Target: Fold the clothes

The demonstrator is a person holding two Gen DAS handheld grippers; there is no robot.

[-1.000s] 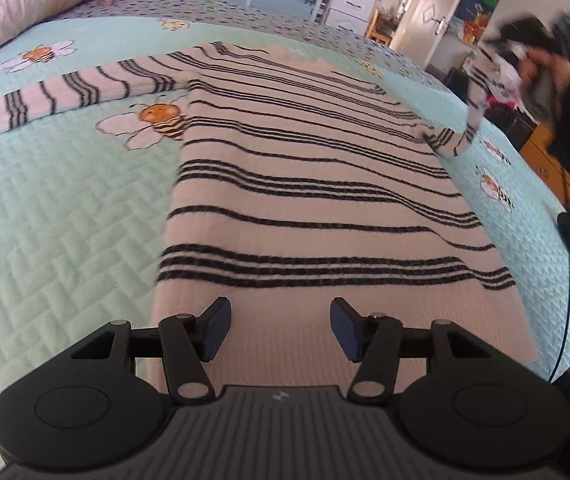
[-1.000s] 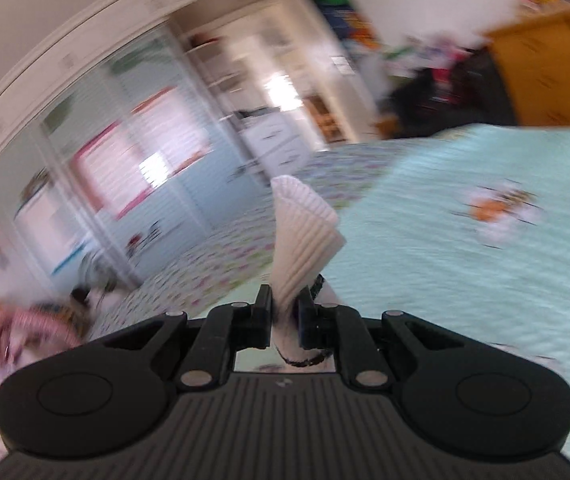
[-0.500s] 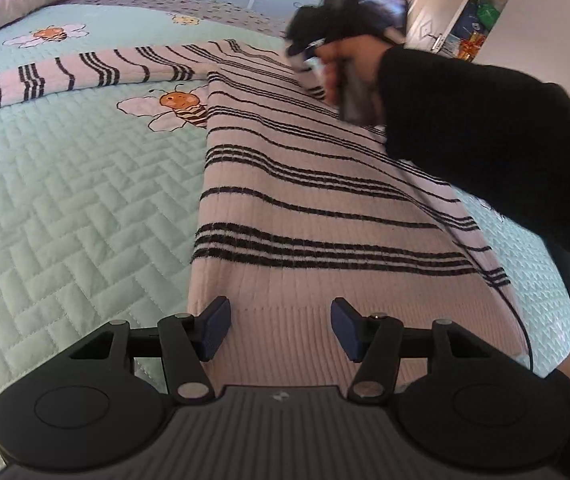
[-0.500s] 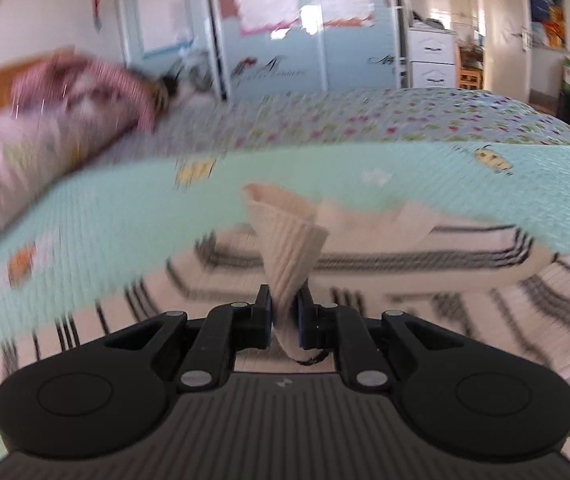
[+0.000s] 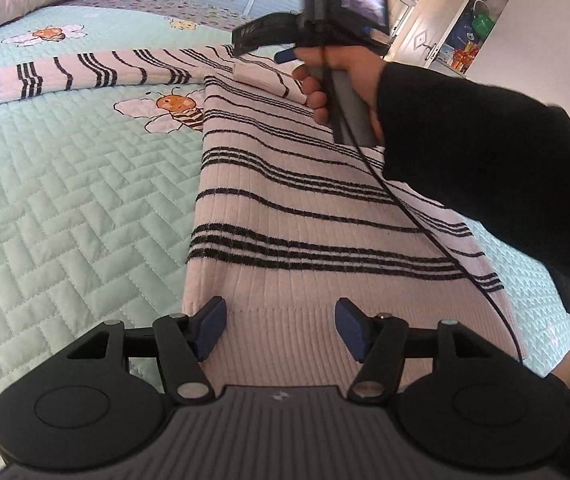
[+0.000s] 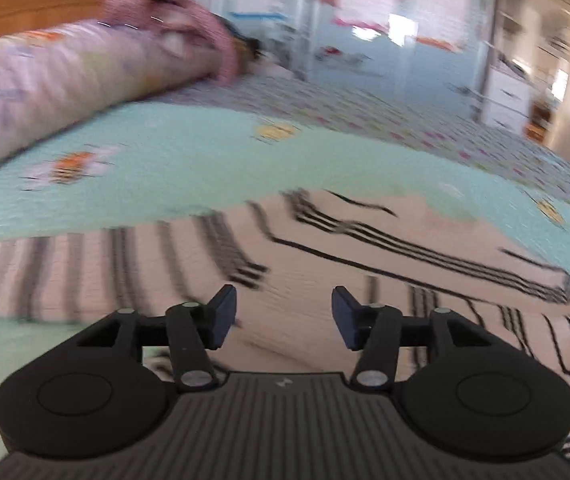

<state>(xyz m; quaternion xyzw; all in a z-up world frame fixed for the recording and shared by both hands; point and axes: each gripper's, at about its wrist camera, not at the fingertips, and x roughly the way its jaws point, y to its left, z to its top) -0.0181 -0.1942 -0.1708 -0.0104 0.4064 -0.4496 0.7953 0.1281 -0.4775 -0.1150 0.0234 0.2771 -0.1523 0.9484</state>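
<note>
A cream sweater with black stripes (image 5: 305, 216) lies flat on the bed. Its left sleeve (image 5: 85, 74) stretches out to the left. Its right sleeve cuff (image 5: 261, 78) lies folded across the chest. My left gripper (image 5: 280, 328) is open and empty, hovering over the ribbed hem. My right gripper (image 6: 281, 314) is open and empty above the sweater's upper part (image 6: 325, 264); it also shows in the left wrist view (image 5: 273, 46), held in a hand over the folded cuff.
The sweater rests on a mint quilted bedspread with bee prints (image 5: 65, 200). A pink pillow (image 6: 65, 80) lies at the headboard. A black cable (image 5: 425, 224) trails across the sweater. The bed's right edge (image 5: 557, 308) is close.
My right gripper carried the right sleeve cuff over the chest, opened and let it go. The left gripper stayed open over the hem.
</note>
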